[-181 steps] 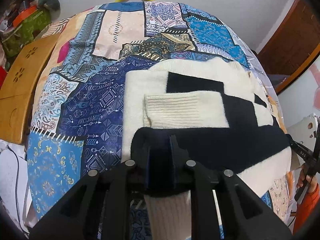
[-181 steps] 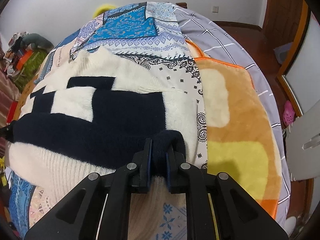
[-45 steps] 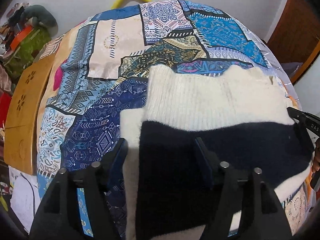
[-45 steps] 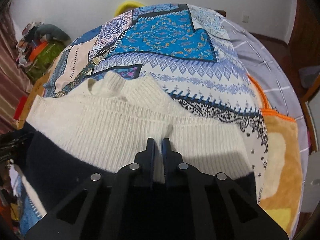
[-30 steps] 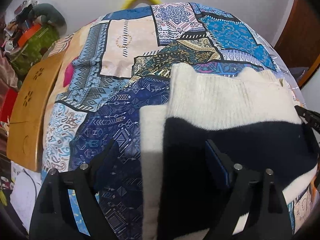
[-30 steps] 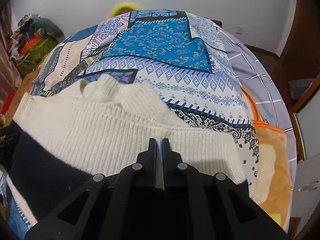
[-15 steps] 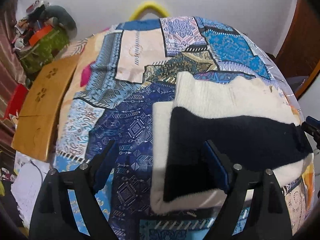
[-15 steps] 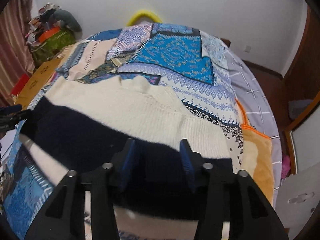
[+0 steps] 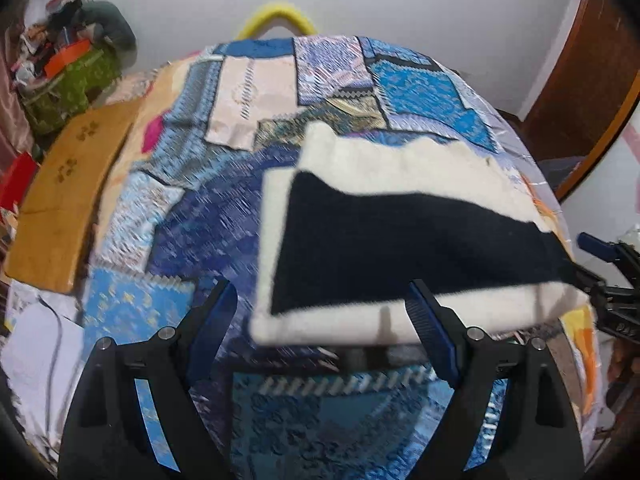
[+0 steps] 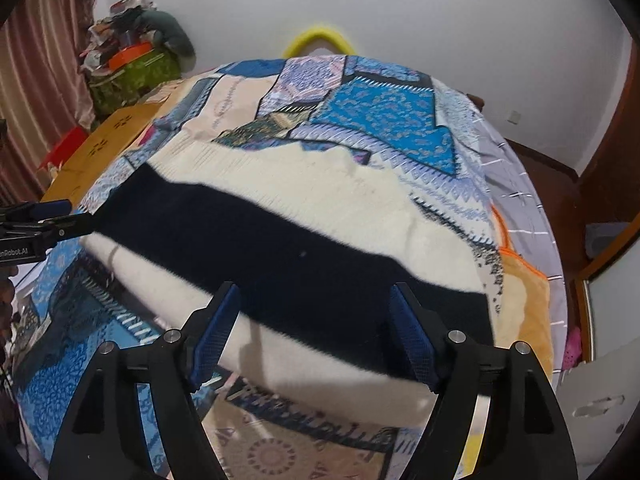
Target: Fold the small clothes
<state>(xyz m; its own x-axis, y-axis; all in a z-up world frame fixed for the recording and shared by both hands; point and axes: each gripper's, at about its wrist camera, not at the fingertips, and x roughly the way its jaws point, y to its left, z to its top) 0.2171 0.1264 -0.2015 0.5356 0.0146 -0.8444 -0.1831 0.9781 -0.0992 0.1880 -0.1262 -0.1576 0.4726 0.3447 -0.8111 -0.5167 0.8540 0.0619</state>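
A folded cream and black knit sweater (image 9: 400, 236) (image 10: 280, 240) lies flat on the patchwork bedspread (image 9: 224, 208) (image 10: 380, 116). My left gripper (image 9: 324, 328) hangs open just above and in front of the sweater's near left corner, with nothing between its fingers. My right gripper (image 10: 316, 332) hovers over the sweater's near right part; its jaws are opening and the pads stand clear of the knit. Each gripper also shows at the edge of the other's view: the right gripper (image 9: 604, 280) and the left gripper (image 10: 36, 220).
A wooden board (image 9: 68, 200) lies at the bed's left side, with a cluttered green pile (image 9: 68, 76) beyond it. An orange plush blanket (image 10: 524, 304) and grey striped sheet (image 10: 516, 184) cover the bed's right side. A yellow hoop (image 10: 318, 38) leans on the far wall.
My right gripper has let go of the sweater and spread its jaws wide. Both grippers have drawn back and risen, so the folded sweater now lies farther off.
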